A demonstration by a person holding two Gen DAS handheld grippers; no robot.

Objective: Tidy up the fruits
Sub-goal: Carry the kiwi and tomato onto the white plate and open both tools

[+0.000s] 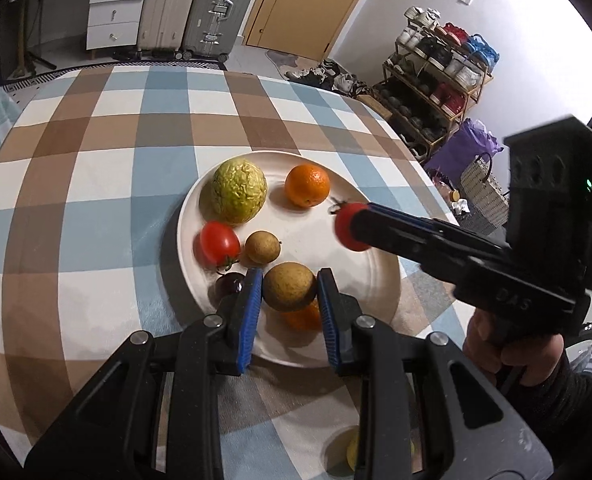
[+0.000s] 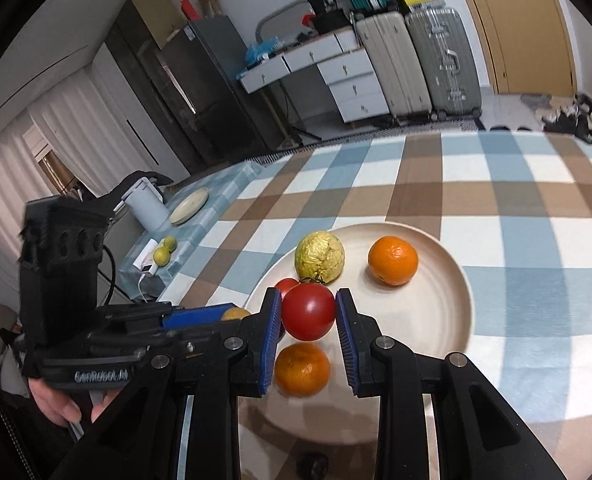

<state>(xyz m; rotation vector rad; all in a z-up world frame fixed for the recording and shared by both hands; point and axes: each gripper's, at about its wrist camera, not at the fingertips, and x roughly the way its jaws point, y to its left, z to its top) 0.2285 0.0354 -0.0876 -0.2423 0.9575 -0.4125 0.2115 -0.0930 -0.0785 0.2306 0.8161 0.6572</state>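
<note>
A cream plate (image 1: 360,276) (image 2: 436,312) sits on the checked tablecloth. On it lie a wrinkled yellow-green fruit (image 1: 237,192) (image 2: 320,256), an orange (image 1: 308,185) (image 2: 393,260), a red tomato (image 1: 219,242), a small brown fruit (image 1: 261,247), a dark cherry (image 1: 229,283) and a second orange (image 2: 302,369). My left gripper (image 1: 289,280) (image 2: 215,314) is shut on a larger brown round fruit (image 1: 289,286) above the plate's near side. My right gripper (image 2: 308,300) (image 1: 356,226) is shut on another red tomato (image 2: 308,311) (image 1: 350,227) over the plate.
A yellow fruit (image 1: 352,448) and a dark fruit (image 2: 314,464) lie on the cloth near the front edge. A side table to the left holds a plate (image 2: 189,205), limes (image 2: 163,252) and a white bin (image 2: 145,204). Suitcases (image 1: 199,8) and a shoe rack (image 1: 436,80) stand beyond.
</note>
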